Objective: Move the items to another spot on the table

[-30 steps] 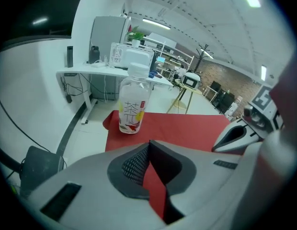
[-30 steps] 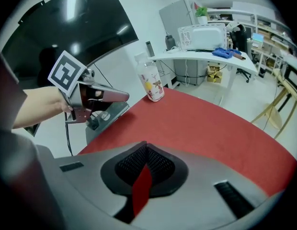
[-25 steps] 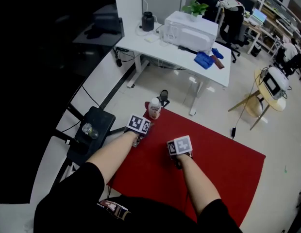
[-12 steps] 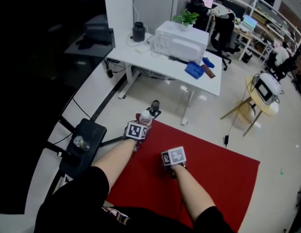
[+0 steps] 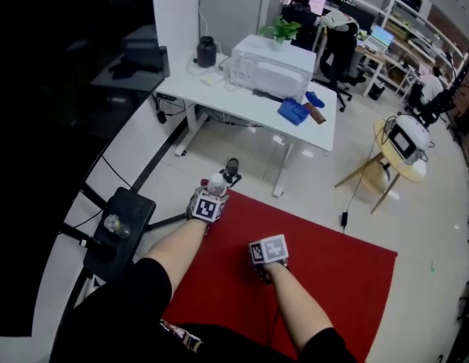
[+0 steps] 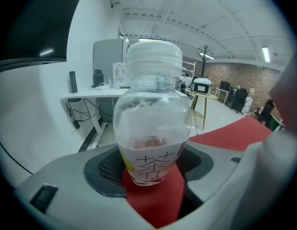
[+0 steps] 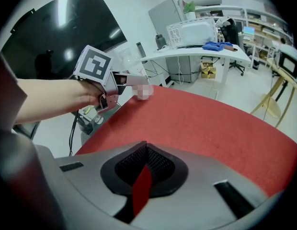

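A clear plastic bottle with a white cap and a white printed label stands upright on the red table cover, near its far left corner. My left gripper has the bottle between its jaws, which are closing; a little room shows beside the label. In the head view the bottle pokes out just beyond the left marker cube. My right gripper hovers low over the middle of the red cover, shut, with nothing in it. It looks toward the left gripper.
A black stool with a small bottle on it stands left of the red cover. Beyond are a white desk with a white appliance, a plant and blue items, and a round wooden side table at the right. People sit at far desks.
The bottle now sits closer to the left marker cube than a second ago. The head camera has drifted, so the room slides left. The right gripper has kept its place.
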Action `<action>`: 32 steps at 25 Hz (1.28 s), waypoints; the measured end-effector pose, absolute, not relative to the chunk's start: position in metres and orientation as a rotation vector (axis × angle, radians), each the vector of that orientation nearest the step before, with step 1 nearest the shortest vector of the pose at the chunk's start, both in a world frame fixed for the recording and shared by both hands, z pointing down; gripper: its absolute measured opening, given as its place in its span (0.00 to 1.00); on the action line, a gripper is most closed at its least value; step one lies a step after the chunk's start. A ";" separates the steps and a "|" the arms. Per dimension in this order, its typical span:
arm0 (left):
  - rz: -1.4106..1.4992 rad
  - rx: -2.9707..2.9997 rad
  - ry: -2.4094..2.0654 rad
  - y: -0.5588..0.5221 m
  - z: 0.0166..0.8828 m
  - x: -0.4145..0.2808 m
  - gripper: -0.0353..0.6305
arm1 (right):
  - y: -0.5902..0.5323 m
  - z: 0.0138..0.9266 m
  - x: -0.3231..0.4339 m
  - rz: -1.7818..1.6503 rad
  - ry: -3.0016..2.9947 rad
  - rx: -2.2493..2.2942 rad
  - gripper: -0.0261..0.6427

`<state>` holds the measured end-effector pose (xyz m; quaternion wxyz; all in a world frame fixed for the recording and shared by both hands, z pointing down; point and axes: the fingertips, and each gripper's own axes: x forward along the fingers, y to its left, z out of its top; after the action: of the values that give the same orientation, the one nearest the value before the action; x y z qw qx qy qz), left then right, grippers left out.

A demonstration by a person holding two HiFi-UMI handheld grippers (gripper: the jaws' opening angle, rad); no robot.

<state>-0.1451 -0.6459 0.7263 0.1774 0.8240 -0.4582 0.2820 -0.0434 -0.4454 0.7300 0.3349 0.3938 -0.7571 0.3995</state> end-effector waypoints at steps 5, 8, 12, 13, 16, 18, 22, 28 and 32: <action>0.807 2.322 -1.256 -0.630 0.719 -0.142 0.52 | -0.438 0.727 -0.033 1.032 -1.962 1.030 0.03; 0.781 2.342 -1.231 -0.607 0.706 -0.132 0.52 | -0.432 0.718 -0.030 1.008 -1.981 1.019 0.03; 0.775 2.352 -1.239 -0.568 0.693 -0.120 0.52 | -0.411 0.708 -0.021 0.968 -1.978 0.986 0.03; 0.774 2.346 -1.245 -0.556 0.692 -0.118 0.52 | -0.402 0.707 -0.018 0.958 -1.970 0.974 0.03; 0.773 2.339 -1.240 -0.525 0.693 -0.106 0.52 | -0.377 0.705 -0.007 0.935 -1.954 0.949 0.03; 0.775 2.343 -1.203 -0.502 0.697 -0.095 0.52 | -0.361 0.704 0.000 0.940 -1.946 0.959 0.03; 0.785 2.358 -1.123 -0.453 0.707 -0.073 0.52 | -0.323 0.706 0.023 0.965 -1.924 1.017 0.03; 0.790 2.441 -1.034 -0.393 0.692 -0.030 0.52 | -0.268 0.700 0.078 0.995 -1.946 1.141 0.03; 0.804 2.460 -0.978 -0.343 0.689 0.007 0.52 | -0.216 0.705 0.129 1.057 -1.927 1.209 0.03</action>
<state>0.0075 -0.3430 0.6889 0.1865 0.8735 -0.3473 0.2855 0.1295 -0.2164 0.7051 0.3113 0.4581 -0.7300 0.4004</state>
